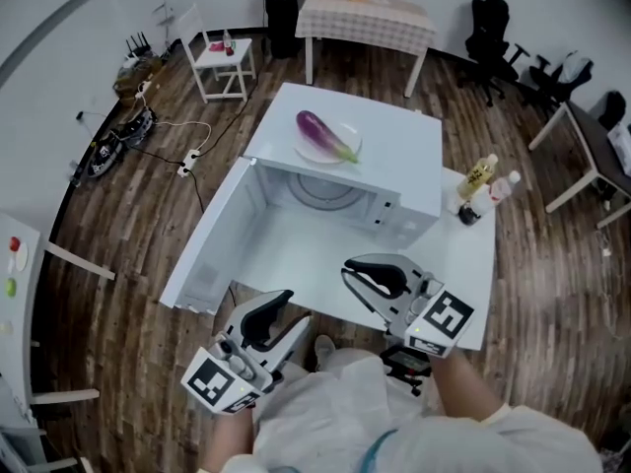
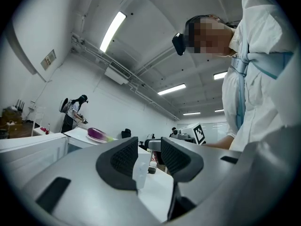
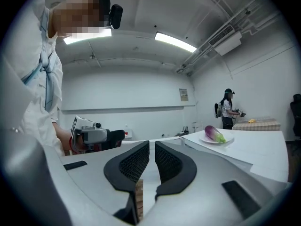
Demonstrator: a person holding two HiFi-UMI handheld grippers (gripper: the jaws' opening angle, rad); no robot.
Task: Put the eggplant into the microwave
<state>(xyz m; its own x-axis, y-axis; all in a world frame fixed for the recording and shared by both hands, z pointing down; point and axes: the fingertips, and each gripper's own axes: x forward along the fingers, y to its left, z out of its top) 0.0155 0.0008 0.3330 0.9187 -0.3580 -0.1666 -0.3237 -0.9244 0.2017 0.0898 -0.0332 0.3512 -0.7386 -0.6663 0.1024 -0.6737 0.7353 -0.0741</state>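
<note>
1. We're in a wood-floor room. A white table (image 1: 468, 289) stands mid-room with the microwave (image 1: 409, 131) on it. The microwave's door (image 1: 212, 244) is swung fully out to the left in the head view, and the cavity holds only the turntable.
2. The eggplant (image 1: 327, 134) lies flat on a plate (image 1: 312, 153) on top of the microwave, so it's not inside yet.
3. Tongs: the left gripper (image 1: 268, 315) has its jaws spread wide w/ nothing between them. The right gripper (image 1: 370, 274) has its jaws nearly touching and is also empty. Both sit close to our body, well apart from the eggplant.
4. Axis: in the head view the long axis runs diagonally. The purple bulb end points up-left toward the back, and the green stem end points down-right toward the microwave's front.
5. Step in hand, as we judge it, is the reach. We'd use the left gripper (the right one would need opening first).
6. We'd turn the wrist so the jaws cross the short axis at approx. mid-body. We'd squeeze gently, since the glossy skin will probably slip.
7. We'd lift clear of the plate rim w/o dragging the plate. Then we'd go down and in through the opening, keeping off the top edge.
</note>
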